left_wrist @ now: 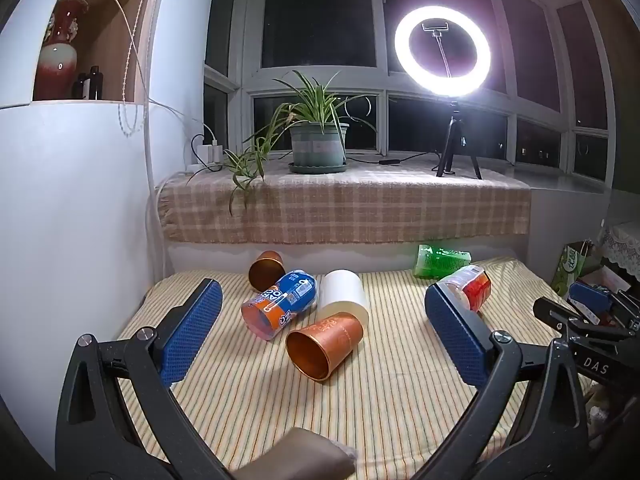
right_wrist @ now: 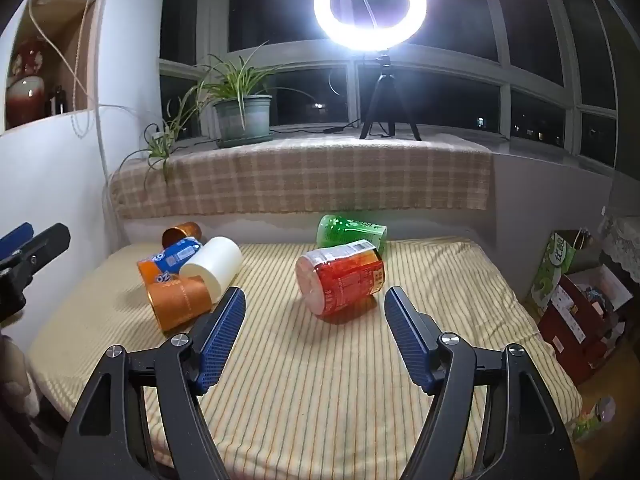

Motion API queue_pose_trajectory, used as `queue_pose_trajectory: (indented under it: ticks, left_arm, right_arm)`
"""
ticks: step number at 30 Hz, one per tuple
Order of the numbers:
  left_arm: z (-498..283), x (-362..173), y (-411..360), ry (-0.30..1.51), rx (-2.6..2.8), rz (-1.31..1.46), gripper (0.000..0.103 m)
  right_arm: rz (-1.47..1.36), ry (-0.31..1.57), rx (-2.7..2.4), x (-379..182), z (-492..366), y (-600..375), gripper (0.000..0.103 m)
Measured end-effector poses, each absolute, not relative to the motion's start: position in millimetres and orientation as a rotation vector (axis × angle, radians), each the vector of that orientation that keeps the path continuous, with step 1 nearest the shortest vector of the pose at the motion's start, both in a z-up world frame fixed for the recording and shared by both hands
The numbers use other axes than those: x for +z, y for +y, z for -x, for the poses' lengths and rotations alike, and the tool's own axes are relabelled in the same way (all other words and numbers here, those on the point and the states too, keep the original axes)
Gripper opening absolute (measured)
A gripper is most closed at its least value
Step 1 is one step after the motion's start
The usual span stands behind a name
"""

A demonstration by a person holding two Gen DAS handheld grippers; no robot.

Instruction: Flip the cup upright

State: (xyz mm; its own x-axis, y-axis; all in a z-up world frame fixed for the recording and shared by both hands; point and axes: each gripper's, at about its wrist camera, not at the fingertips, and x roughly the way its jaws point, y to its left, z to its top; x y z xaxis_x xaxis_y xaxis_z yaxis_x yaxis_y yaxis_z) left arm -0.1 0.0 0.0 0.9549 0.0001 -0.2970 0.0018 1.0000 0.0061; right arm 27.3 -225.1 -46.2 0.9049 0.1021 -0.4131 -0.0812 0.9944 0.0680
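Note:
Several cups lie on their sides on a striped cloth table (left_wrist: 280,408). A copper cup (left_wrist: 324,344) lies nearest my left gripper (left_wrist: 322,300), mouth toward me. Behind it lie a white cup (left_wrist: 344,296), a blue-orange cup (left_wrist: 280,306) and a second copper cup (left_wrist: 266,270). My left gripper is open and empty. In the right wrist view a red cup (right_wrist: 340,280) lies just ahead of my right gripper (right_wrist: 316,300), which is open and empty. A green cup (right_wrist: 350,234) lies behind the red one.
A white wall (left_wrist: 72,240) borders the table's left side. A checked-cloth window ledge (left_wrist: 344,208) rises behind it, with a potted plant (left_wrist: 318,148) and a ring light on a tripod (left_wrist: 442,46). Boxes and bags (right_wrist: 576,304) stand on the floor to the right.

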Motion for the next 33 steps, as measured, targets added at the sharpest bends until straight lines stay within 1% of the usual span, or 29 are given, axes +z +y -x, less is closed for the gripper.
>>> queue_pose_trajectory:
  ticks: [33]
  left_arm:
    - [-2, 3, 16, 0.302, 0.033, 0.026, 0.103]
  right_arm:
    - [-0.046, 0.42, 0.074, -41, -32, -224, 0.072]
